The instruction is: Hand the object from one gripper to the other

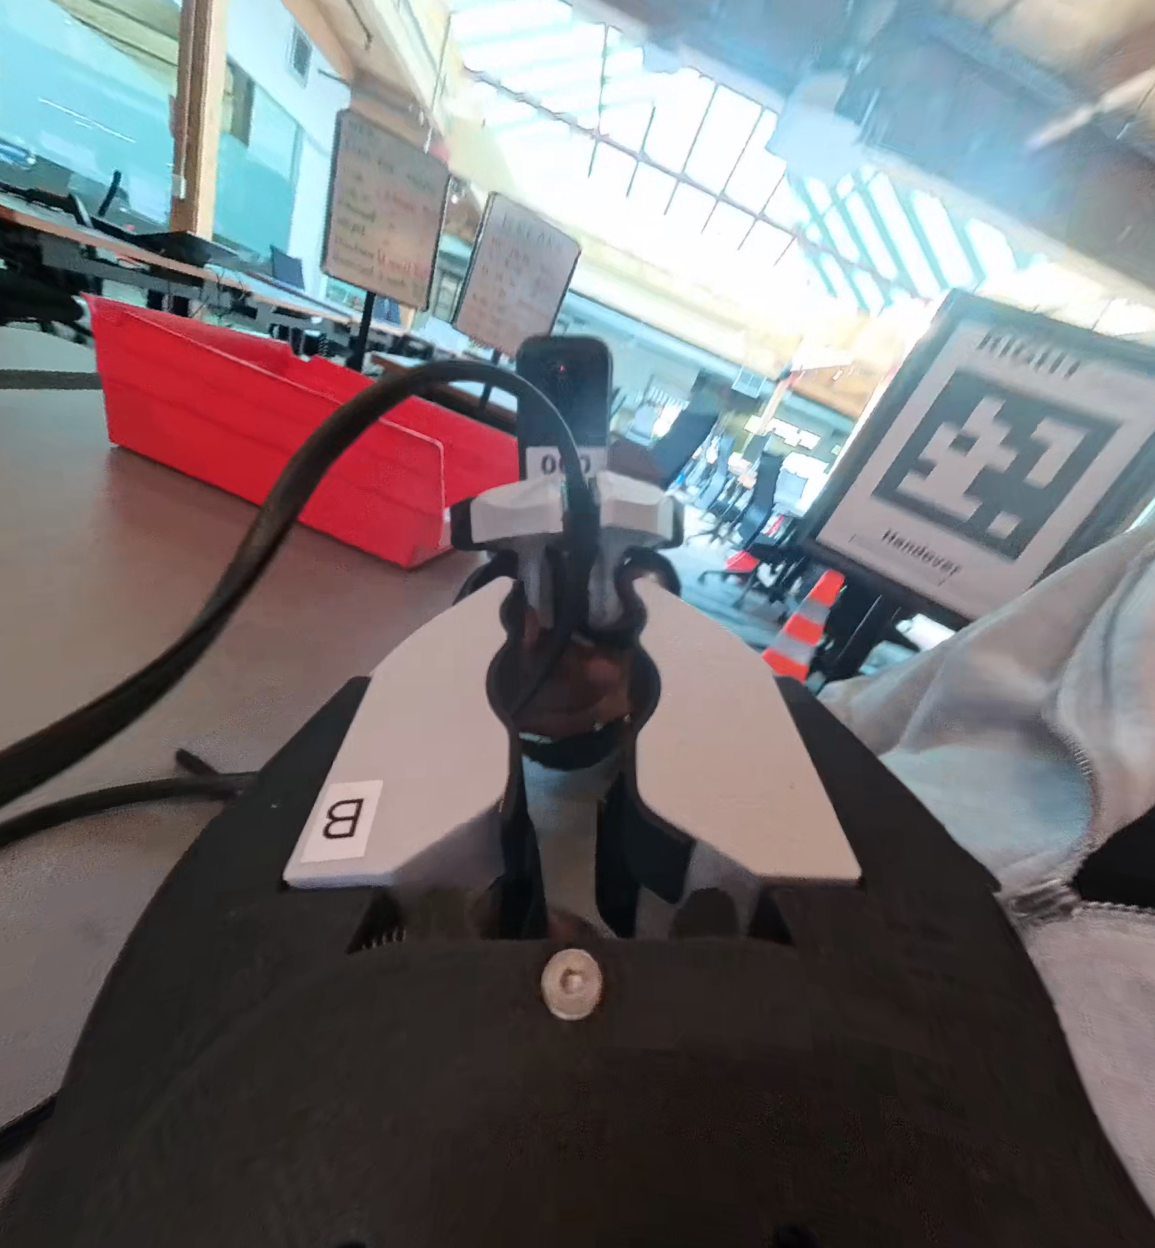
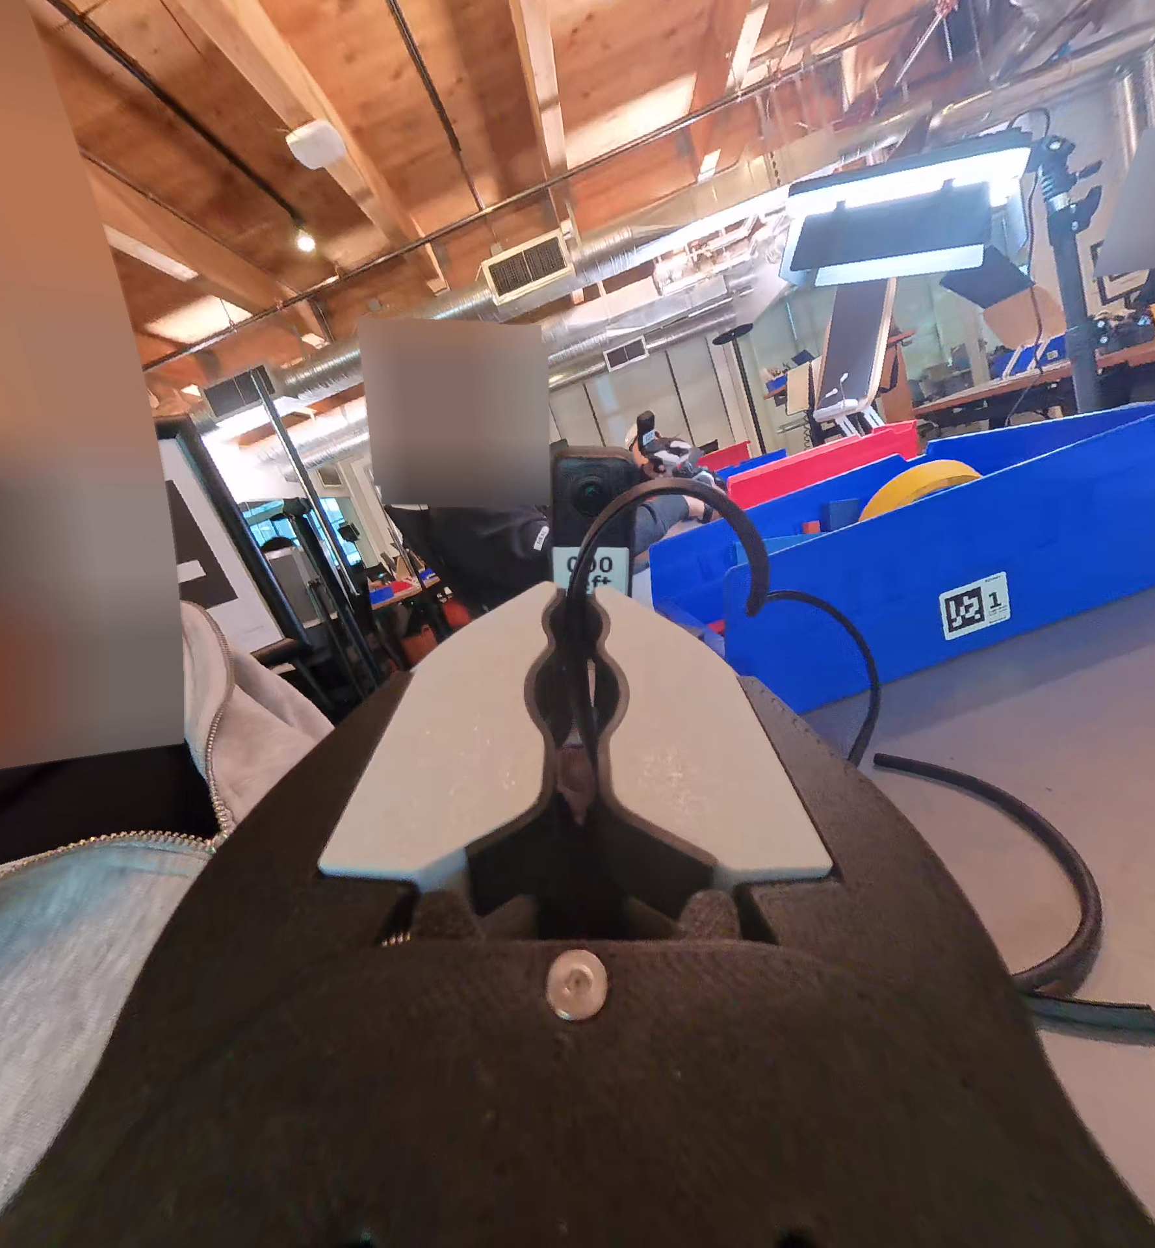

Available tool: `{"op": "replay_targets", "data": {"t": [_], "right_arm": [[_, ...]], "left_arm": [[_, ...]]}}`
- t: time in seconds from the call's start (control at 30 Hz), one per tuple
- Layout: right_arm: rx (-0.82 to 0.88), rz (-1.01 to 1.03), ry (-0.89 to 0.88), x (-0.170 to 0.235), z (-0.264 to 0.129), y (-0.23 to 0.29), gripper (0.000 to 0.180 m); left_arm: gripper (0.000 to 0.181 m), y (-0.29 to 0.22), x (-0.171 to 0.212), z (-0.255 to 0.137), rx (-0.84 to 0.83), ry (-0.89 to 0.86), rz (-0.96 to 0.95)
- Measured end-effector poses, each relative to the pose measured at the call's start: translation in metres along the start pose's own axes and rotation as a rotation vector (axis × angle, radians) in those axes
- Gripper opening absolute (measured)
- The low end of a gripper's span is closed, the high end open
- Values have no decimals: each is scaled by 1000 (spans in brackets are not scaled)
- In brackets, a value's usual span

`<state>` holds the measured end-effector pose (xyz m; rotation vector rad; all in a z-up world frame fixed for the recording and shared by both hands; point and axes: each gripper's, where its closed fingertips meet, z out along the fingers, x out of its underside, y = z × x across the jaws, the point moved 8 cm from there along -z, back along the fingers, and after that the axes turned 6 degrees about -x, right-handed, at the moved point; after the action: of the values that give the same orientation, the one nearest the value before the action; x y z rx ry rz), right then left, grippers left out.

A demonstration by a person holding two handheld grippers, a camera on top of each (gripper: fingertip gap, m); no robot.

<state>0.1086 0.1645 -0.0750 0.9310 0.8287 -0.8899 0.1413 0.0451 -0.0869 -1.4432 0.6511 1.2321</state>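
Observation:
A long black cable (image 1: 426,377) arcs up from the table and comes down between both grippers, which meet tip to tip. My right gripper (image 2: 578,598) is shut on the cable (image 2: 669,486), its grey fingers (image 1: 514,520) facing me in the left wrist view. My left gripper (image 1: 571,608) has its jaws a little apart, around the right gripper's tips and the cable that runs down between its pads. The rest of the cable lies looped on the grey table (image 2: 1034,743). The left gripper's camera (image 2: 591,500) shows just behind the right fingertips.
A red bin (image 1: 257,439) stands on the table at the far left. A blue bin (image 2: 966,594) holding a yellow tape roll (image 2: 919,483) stands at the right. A black-and-white marker board (image 1: 993,459) stands nearby. A grey sleeve (image 1: 966,709) is close. Left and right tips are no more than a few centimetres apart.

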Motion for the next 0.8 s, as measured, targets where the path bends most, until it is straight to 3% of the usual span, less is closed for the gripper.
{"op": "replay_targets", "data": {"t": [0.1, 0.23, 0.33, 0.5, 0.57, 0.63, 0.8], "right_arm": [[7, -22, 43, 3, 4, 1, 6], [40, -44, 63, 3, 3, 0, 9], [24, -5, 99, 1, -1, -1, 29], [59, 24, 205, 8, -3, -6, 27], [41, -4, 218, 12, 1, -3, 17], [29, -34, 215, 13, 4, -1, 4], [17, -31, 124, 4, -2, 0, 4]], "left_arm": [[8, -1, 1, 0, -20, 2, 52], [6, 1, -2, -3, 7, -23, -9], [5, 5, -8, -9, 29, -98, -95], [5, 7, -14, -16, 71, -185, -162], [5, 6, -12, -14, 69, -168, -151], [5, 5, -11, -13, 59, -150, -135], [17, 6, -12, -13, 49, -160, -148]]}}
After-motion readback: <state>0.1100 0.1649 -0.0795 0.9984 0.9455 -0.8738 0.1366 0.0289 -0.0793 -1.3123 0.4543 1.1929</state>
